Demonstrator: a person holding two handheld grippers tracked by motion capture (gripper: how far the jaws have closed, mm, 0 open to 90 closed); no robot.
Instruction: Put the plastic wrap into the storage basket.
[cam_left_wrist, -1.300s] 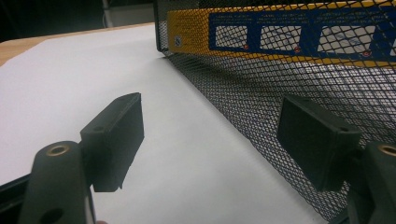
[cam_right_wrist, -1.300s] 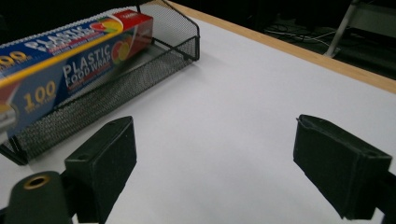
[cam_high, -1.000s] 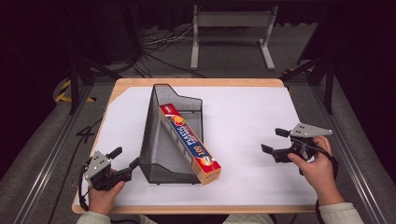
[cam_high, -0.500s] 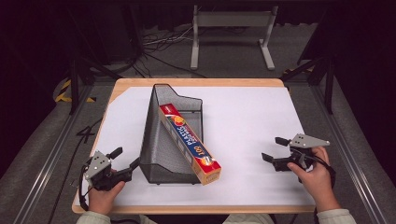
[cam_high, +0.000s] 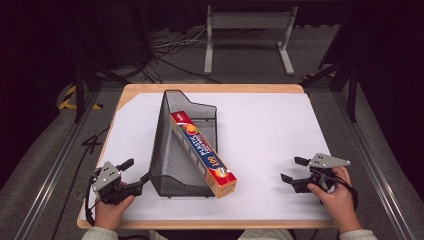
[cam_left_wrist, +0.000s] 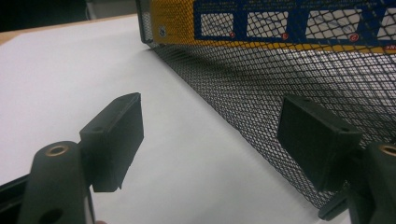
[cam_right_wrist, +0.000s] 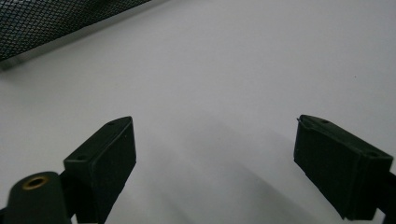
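A black wire-mesh file holder (cam_high: 172, 150) lies on its side in the middle of the white table (cam_high: 265, 130). A long orange and blue plastic-wrap box (cam_high: 202, 152) rests in it, one end sticking out at the front. My left gripper (cam_high: 136, 174) is open at the front left, one jaw close to the mesh wall (cam_left_wrist: 261, 88), nothing between its jaws. Through the mesh the box (cam_left_wrist: 280, 23) shows in the left gripper view. My right gripper (cam_high: 294, 170) is open at the front right, low over bare white table (cam_right_wrist: 219, 84), with a corner of the mesh (cam_right_wrist: 51, 18) far off.
The table's wooden edge (cam_high: 200, 224) runs along the front near both hands. Behind the table stand a metal frame (cam_high: 247, 35) and floor cables (cam_high: 170, 47). Dark rails (cam_high: 370, 165) flank the table on both sides.
The right hand and its gripper have drawn back toward the table's front edge and come lower. The left gripper, holder and box have not moved.
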